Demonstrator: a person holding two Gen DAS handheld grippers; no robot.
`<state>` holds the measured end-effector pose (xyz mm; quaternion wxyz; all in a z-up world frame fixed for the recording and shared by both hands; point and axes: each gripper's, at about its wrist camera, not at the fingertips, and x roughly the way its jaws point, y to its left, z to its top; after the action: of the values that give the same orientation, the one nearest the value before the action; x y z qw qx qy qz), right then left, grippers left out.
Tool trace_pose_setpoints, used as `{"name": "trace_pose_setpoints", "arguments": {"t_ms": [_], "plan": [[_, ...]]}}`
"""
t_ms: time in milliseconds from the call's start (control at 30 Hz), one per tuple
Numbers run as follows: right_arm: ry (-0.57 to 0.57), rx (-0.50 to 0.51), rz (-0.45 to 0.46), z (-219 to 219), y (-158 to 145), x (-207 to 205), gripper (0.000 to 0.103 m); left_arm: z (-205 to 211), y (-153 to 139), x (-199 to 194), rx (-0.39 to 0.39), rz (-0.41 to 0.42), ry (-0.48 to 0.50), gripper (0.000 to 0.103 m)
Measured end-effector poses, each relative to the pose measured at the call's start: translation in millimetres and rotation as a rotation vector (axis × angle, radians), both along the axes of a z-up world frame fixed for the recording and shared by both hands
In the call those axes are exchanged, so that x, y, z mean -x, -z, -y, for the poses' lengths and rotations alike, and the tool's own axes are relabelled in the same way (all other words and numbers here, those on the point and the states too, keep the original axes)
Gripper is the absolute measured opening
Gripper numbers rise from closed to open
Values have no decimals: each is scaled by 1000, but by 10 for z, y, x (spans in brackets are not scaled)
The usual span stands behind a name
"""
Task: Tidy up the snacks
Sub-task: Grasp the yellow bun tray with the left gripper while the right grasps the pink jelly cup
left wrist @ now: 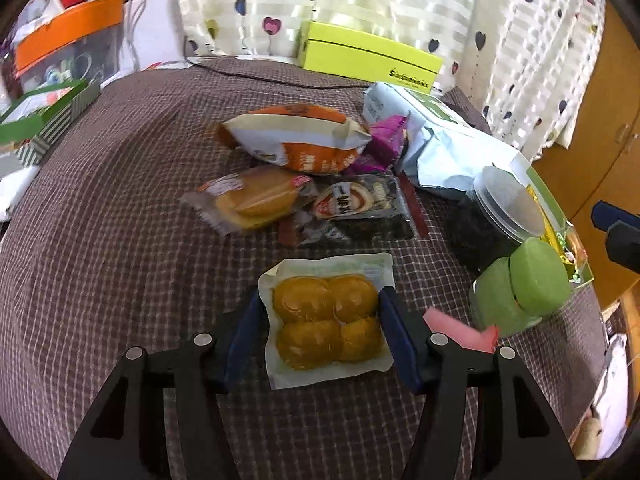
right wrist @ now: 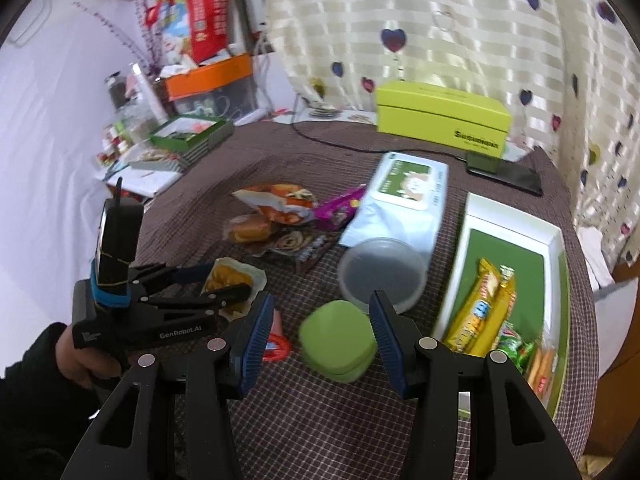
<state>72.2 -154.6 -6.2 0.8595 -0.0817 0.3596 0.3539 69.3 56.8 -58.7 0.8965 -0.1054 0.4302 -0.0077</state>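
Both tongs low, left (left wrist: 322, 328) seemingly clasping yolk pack (left wrist: 326, 318).

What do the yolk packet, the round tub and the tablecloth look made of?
Yolk packet: glossy clear plastic film, vacuum-tight over four orange lumps, with a white sealed border. Round tub: translucent, frosted-looking plastic, probably rigid; dark contents show through. Tablecloth: matte woven fabric, brown-and-white check, with a visible weave.

The left wrist view looks forward and down from just above the checked tablecloth (left wrist: 120, 220), close to the yellow pastry pack (left wrist: 326, 318). The right wrist view sits farther right and higher, facing the same curtain (right wrist: 460, 40). Both share the snack pile, green case (right wrist: 340, 338) and lime box (left wrist: 368, 54).
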Motion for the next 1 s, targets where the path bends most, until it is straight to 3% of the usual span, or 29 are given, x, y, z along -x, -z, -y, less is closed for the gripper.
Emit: {"name": "trace_pose_setpoints", "arguments": {"t_ms": [333, 733, 867, 1000], "plan": [[-149, 63, -21, -444, 233, 168, 49, -276, -107, 238, 18, 34, -75, 60], [-182, 243, -83, -773, 688, 160, 50, -416, -156, 389, 43, 55, -103, 60], [-242, 204, -100, -783, 670, 242, 50, -436, -180, 411, 49, 62, -104, 60], [-229, 222, -96, -828, 700, 252, 50, -453, -189, 417, 50, 65, -105, 60]]}}
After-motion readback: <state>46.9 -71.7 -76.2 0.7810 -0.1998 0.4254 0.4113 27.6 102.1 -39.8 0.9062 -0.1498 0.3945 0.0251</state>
